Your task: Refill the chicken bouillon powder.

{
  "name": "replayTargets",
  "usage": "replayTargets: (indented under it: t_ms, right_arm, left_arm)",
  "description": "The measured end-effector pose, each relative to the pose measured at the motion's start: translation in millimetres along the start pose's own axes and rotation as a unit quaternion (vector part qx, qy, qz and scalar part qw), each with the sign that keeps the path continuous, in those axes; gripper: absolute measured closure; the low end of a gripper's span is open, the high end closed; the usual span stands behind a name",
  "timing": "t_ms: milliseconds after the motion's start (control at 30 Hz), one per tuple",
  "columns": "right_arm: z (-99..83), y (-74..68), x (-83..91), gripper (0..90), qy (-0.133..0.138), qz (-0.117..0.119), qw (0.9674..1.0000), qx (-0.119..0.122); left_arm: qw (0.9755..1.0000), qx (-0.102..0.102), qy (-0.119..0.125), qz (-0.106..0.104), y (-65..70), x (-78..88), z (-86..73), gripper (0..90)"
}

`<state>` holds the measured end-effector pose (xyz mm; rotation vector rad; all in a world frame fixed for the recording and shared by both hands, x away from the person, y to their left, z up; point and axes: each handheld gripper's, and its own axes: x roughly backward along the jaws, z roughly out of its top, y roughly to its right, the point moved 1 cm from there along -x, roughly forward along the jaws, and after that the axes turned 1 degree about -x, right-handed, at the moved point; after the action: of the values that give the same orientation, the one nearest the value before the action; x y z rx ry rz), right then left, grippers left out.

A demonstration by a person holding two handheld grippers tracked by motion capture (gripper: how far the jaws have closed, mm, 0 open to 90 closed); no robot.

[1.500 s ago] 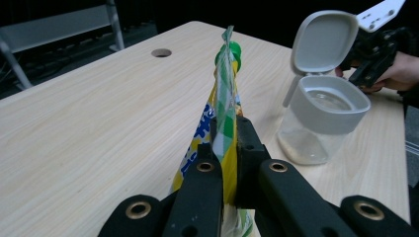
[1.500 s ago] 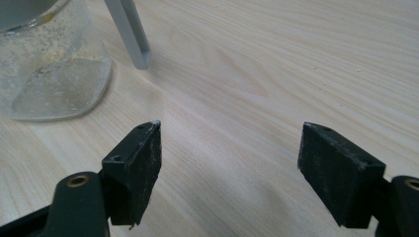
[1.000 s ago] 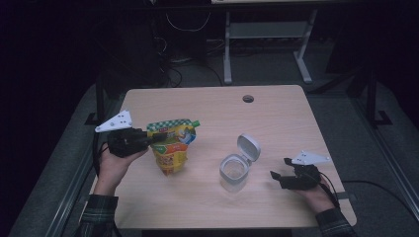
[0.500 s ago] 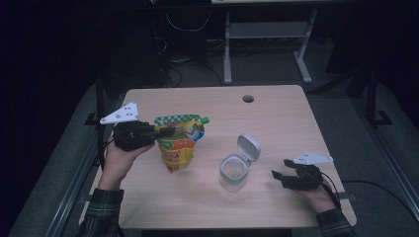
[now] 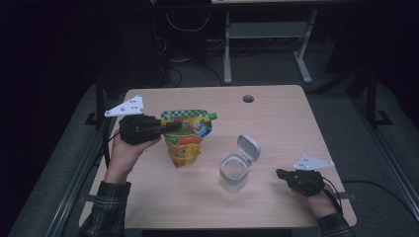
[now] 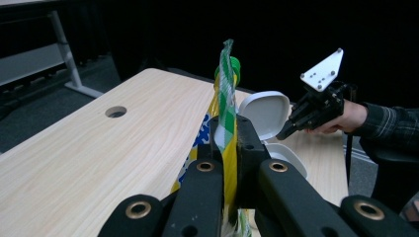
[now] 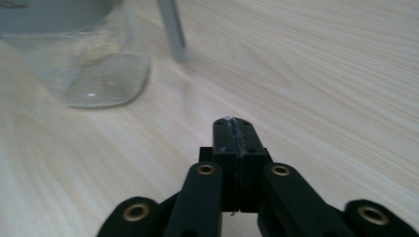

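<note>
Dark room, pale wood counter (image 5: 276, 118). Left hand-held gripper (image 5: 170, 127) pinches the top seam of the soft pouch (image 5: 188, 140), centre-left; floppy, light, best held there. Right hand-held gripper (image 5: 280, 174), lower right, has just pressed together on nothing beside the open clear jar (image 5: 233, 173).

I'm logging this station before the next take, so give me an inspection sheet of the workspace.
Surface: light wooden table, with a round grommet hole.
Job's things: yellow-green spouted pouch lifted by its top edge; clear plastic jar upright, hinged lid open.
Clutter: nothing seen.
Grippers: left gripper shut on the pouch; right gripper has just closed, nothing between its jaws, beside the jar.
Cables: black cable trailing from the right gripper.
Surroundings: dark room, white desk frame behind.
</note>
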<state>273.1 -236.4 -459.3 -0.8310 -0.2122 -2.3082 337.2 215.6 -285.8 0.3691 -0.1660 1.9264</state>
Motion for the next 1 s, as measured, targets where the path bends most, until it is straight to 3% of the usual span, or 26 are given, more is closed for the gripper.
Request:
replayTargets:
  t_ms: [367,733,1000]
  right_arm:
    - [11.4,-16.1,11.0,89.5,0.029,0.046,0.9983,0.021]
    - [30.6,-34.6,25.4,89.6,0.072,0.092,0.9928,0.029]
    - [43.7,-49.3,22.6,89.6,0.084,0.111,0.9896,0.039]
  left_arm:
    - [0.9999,0.002,0.001,-0.012,5.5,-0.1,1.2,89.9]
    - [0.9997,0.002,0.007,-0.025,8.0,1.4,2.9,89.9]
    - [0.9995,0.003,0.011,-0.028,8.5,3.7,3.5,90.0]
